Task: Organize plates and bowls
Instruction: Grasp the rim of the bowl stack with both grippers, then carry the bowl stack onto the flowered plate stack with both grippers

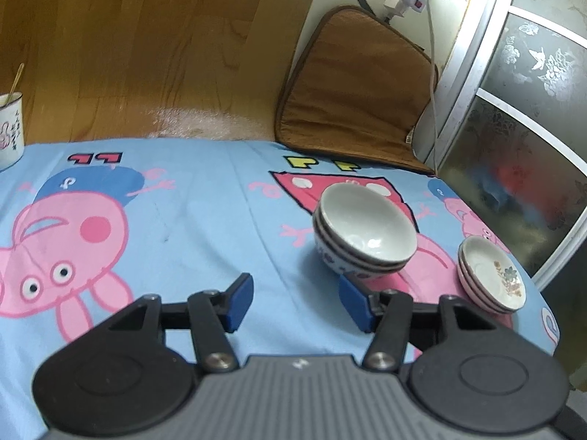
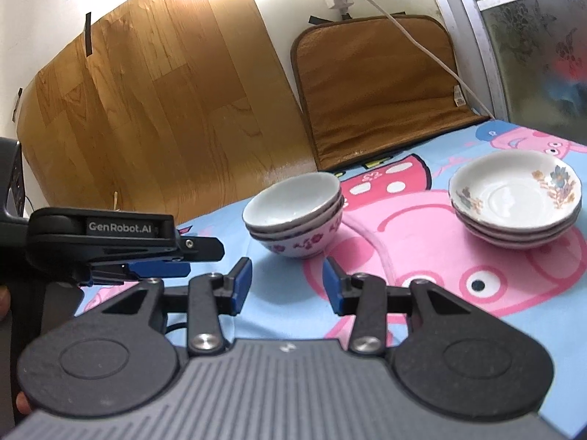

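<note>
A stack of three white bowls (image 1: 363,234) with floral sides stands on the blue cartoon tablecloth (image 1: 190,220); in the right wrist view the bowls (image 2: 295,216) sit just beyond my fingers. To their right is a stack of three flowered plates (image 1: 489,275), seen in the right wrist view as plates (image 2: 515,203). My left gripper (image 1: 297,300) is open and empty, its right pad close to the bowls' base. My right gripper (image 2: 288,286) is open and empty, short of the bowls. The left gripper (image 2: 157,269) also shows from the side at the left.
A white mug (image 1: 9,128) holding a stick stands at the cloth's far left edge. A brown cushion (image 1: 352,91) leans on the wall behind, beside a wooden panel (image 2: 146,110). A white cable (image 2: 422,44) hangs from a wall socket. A frosted glass door (image 1: 521,146) borders the right.
</note>
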A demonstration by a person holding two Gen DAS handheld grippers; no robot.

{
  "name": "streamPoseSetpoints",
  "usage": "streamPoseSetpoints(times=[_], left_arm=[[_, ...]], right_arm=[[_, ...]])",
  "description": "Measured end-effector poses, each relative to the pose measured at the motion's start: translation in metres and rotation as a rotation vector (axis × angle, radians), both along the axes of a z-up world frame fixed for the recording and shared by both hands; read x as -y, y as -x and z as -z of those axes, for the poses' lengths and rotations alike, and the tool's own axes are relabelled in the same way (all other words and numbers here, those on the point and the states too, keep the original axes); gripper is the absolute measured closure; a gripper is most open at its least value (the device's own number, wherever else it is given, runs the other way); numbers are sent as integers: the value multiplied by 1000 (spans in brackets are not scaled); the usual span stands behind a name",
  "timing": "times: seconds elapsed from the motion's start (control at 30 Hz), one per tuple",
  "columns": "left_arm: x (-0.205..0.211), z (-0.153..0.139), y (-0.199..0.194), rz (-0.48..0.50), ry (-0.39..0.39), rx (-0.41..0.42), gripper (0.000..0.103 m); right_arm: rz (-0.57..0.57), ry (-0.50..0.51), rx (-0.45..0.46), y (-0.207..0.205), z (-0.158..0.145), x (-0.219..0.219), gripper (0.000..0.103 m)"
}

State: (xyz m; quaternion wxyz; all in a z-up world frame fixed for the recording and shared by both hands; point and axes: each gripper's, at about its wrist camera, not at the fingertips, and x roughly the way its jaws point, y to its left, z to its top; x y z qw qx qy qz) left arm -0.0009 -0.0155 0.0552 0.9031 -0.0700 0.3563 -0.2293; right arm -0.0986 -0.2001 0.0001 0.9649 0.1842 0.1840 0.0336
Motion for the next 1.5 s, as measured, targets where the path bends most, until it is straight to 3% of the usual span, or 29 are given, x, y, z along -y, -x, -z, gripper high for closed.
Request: streamPoseSetpoints(times=[0.3, 0.5, 0.57, 0.67, 0.77, 0.9, 0.93, 1.07, 1.2, 1.33, 1.5], left_arm=[[-6, -9, -10, 5, 22, -24, 45], [14, -25, -44, 82, 41, -86, 31], [24, -21, -57, 83, 32, -124, 31], [32, -10, -76, 77, 41, -186, 36], [31, 7, -97, 59, 105, -285, 50], [31, 30, -110, 73, 206, -378, 73], [31, 32, -111, 80, 235, -391, 75], [40, 25, -110, 57, 208, -418, 75], [59, 3, -100, 91, 184, -369, 75], [97, -22, -84, 180, 183, -322, 75], [159, -25, -68, 292, 172, -337, 72]], right_arm=[[10, -83, -24, -9, -12, 19, 58], [-49, -224, -183, -65, -38, 62, 58], [-64, -270, -252, -87, -41, 75, 58], [-79, -305, -371, -121, -39, 86, 58], [-126, -312, -462, -148, -33, 87, 59], [-182, -287, -559, -172, -19, 80, 79], [-186, -298, -568, -175, -16, 80, 79], [-196, -281, -561, -171, -19, 78, 79], [-177, -313, -528, -159, -34, 97, 79], [-138, -288, -462, -135, -63, 126, 79], [-41, -233, -438, -94, -79, 169, 79]])
